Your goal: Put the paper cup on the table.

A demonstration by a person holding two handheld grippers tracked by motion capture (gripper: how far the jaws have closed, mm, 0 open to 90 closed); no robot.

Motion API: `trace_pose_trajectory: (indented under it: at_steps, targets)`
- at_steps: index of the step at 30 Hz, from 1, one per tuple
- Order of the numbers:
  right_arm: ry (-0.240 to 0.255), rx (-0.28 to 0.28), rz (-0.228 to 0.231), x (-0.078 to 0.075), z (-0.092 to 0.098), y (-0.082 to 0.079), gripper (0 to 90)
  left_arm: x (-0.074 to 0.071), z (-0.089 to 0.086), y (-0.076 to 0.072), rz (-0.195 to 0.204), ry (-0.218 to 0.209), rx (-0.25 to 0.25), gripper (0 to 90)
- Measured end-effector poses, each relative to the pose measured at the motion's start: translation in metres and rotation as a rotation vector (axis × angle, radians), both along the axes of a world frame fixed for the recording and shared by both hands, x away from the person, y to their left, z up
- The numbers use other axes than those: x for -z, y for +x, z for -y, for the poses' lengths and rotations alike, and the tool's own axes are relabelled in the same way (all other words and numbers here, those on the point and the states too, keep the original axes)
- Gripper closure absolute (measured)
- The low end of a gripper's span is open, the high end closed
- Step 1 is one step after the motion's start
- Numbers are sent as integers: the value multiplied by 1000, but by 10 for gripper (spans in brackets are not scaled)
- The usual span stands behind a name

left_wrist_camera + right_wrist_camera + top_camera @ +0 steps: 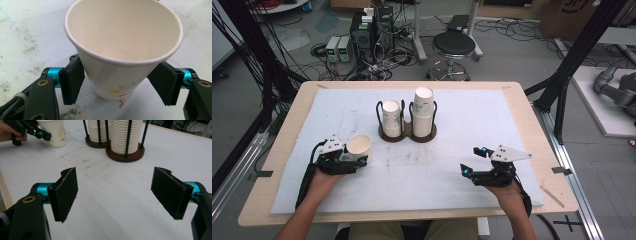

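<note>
The left gripper [357,161] lies low over the near left part of the white mat [462,175], held level by the person's left hand [319,182], whose forearm comes in from the near edge and angles slightly toward the middle of the table. Its jaws point right and a little away, and between them stands a single paper cup [359,146], upright on the mat with its mouth open to the ceiling. In the left gripper view the cup [122,50] sits squarely between the two black pads [72,82]; the pad on the picture's left touches the cup's wall, the other stands close against the wall just under the rim, so the jaws are closed on the cup. The right gripper [469,161] rests on the near right part of the mat, well apart from the cup, held level by the right hand [507,187] with its grey plate uppermost and its jaws pointing left and slightly away. In the right gripper view its pads [65,192] stand wide apart with bare mat between them. Farther off, at the middle of the mat, a dark two-post cup holder [407,134] carries two stacks of paper cups [423,107], the right stack the taller.
</note>
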State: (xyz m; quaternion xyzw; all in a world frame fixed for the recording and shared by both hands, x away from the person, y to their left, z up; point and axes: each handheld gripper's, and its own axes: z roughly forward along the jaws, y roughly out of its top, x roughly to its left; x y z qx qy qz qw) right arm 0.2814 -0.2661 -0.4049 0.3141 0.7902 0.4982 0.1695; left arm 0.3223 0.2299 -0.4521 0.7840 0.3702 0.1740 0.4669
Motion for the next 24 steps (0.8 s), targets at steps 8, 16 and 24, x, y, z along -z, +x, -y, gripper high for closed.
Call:
trace_pose_trajectory:
  at_steps: [8,16,24]
  targets:
    - [-3,-1,3,-1,2,-1,222,-3,-6,-9,-13,-79,-17,163]
    - [2,23,-9,0,7,0,222,-22,-29,-29,105,-183,-14,160]
    - [-23,98,0,3,12,0,222,-35,-44,-39,233,-326,-30,157]
